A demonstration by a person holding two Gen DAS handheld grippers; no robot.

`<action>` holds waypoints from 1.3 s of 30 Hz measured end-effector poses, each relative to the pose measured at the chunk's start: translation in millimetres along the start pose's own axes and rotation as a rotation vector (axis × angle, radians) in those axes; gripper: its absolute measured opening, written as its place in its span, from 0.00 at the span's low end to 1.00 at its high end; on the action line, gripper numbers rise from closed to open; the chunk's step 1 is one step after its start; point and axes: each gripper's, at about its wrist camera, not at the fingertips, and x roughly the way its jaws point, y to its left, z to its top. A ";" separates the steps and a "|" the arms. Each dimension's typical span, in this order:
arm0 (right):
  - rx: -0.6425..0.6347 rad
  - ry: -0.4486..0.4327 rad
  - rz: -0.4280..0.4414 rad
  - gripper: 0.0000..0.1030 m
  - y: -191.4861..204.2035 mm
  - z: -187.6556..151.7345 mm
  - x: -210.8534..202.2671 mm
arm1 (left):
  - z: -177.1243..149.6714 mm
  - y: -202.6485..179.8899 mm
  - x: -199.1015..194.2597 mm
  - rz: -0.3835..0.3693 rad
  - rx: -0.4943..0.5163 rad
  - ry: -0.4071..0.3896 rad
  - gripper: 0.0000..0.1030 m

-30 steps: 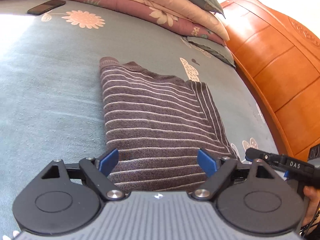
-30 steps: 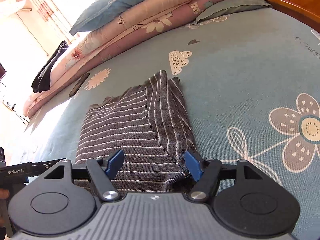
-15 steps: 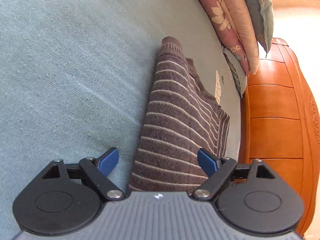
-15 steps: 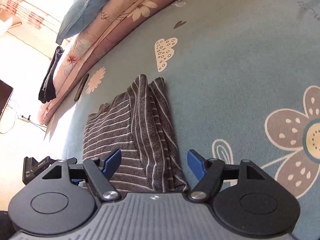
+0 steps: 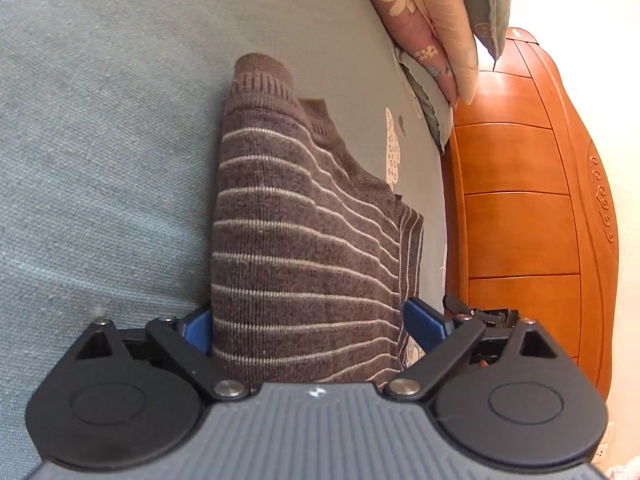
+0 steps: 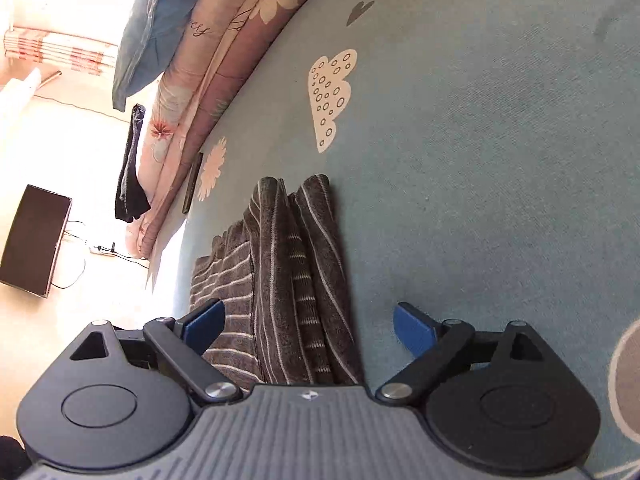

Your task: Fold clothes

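Sweater: brown knit sweater with pale stripes (image 5: 304, 240) lies narrowed on the blue-green bedsheet (image 5: 100, 160), sleeve folded in.
Jaws: left gripper (image 5: 308, 326) and right gripper (image 6: 306, 322) just widened, straddling the sweater's near end, gripping nothing.
Left: the crosswise fold, I'd judge.

Harsh window glare (fisheye-warped edges)

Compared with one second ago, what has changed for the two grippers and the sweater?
Both the left gripper and right gripper rolled and came low over the near edge of the brown striped knitted sweater; their jaws have just been opening and straddle it ungripped. The sweater stayed folded on the grey-blue bedsheet.
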 end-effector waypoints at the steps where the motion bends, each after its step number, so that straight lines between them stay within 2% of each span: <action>1: 0.013 0.011 0.032 0.92 -1.3 4.5 6.3 | -0.8 -1.1 0.6 -0.003 0.008 -0.002 0.93; 5: -0.044 0.073 0.047 0.92 11.0 4.9 24.1 | -12.2 1.6 -3.8 -0.030 -0.010 -0.017 0.93; 12: -0.089 0.232 0.070 0.91 19.5 -37.9 18.7 | -41.1 8.0 -11.2 -0.064 -0.047 -0.018 0.93; 15: -0.091 0.224 0.087 0.91 18.6 -38.0 19.1 | -33.8 9.3 -7.9 -0.073 -0.055 -0.021 0.93; 20: -0.102 0.160 0.104 0.91 27.3 -1.9 45.4 | -14.7 0.0 3.4 -0.063 0.010 -0.028 0.93; 23: -0.149 0.179 0.067 0.90 37.3 -1.3 53.3 | -23.7 1.4 -4.1 -0.055 0.055 -0.036 0.86; 26: -0.142 0.190 0.043 0.77 30.9 -10.6 45.7 | -28.4 3.4 -7.6 -0.042 0.069 -0.045 0.78; 28: -0.098 0.175 0.031 0.59 22.4 -11.2 42.8 | -27.3 -0.4 -5.8 -0.020 0.085 -0.041 0.78; 29: -0.083 0.172 0.016 0.55 19.6 -10.1 43.5 | -27.3 -4.3 -5.0 0.001 0.101 -0.037 0.77; 30: -0.089 0.170 -0.007 0.43 21.1 -10.6 44.2 | -27.7 -8.5 -4.3 0.025 0.119 -0.034 0.75; 31: -0.100 0.168 -0.032 0.38 24.0 -11.8 44.8 | -28.6 -13.0 -4.4 0.063 0.136 -0.032 0.65; 32: -0.112 0.166 -0.057 0.37 26.9 -13.0 45.4 | -29.2 -17.6 -4.7 0.114 0.146 -0.033 0.57; 33: -0.123 0.164 -0.082 0.35 29.8 -14.3 46.0 | -29.2 -21.4 -5.3 0.166 0.143 -0.033 0.44; 35: -0.174 0.153 -0.157 0.33 44.6 -19.4 49.0 | -30.1 -26.2 -7.1 0.215 0.105 -0.042 0.40; 39: -0.295 0.122 -0.328 0.27 82.0 -33.0 54.8 | -39.4 -53.6 -6.4 0.317 0.158 -0.064 0.34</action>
